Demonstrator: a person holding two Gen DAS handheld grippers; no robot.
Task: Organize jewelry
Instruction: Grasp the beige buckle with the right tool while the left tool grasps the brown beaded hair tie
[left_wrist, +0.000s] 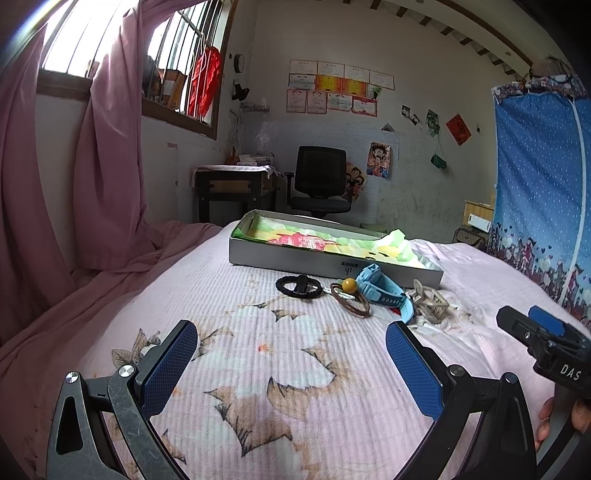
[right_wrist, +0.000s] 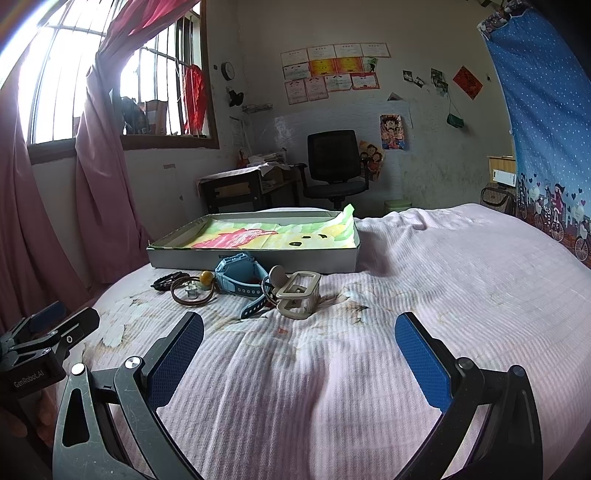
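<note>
Left gripper (left_wrist: 291, 341): jaws spread, empty.
Right gripper (right_wrist: 299, 334): jaws spread, empty.
Jewelry: blue watch (right_wrist: 238, 282), beige hair claw (right_wrist: 299, 295), brown hair tie (left_wrist: 349, 297), ahead of both.
Box (right_wrist: 255, 258): just behind.

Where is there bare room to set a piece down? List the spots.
Free: the lined tray, and the bedspread right of the beige hair claw. Crowded: the strip before the tray, from the black bracelet to the blue watch.
</note>
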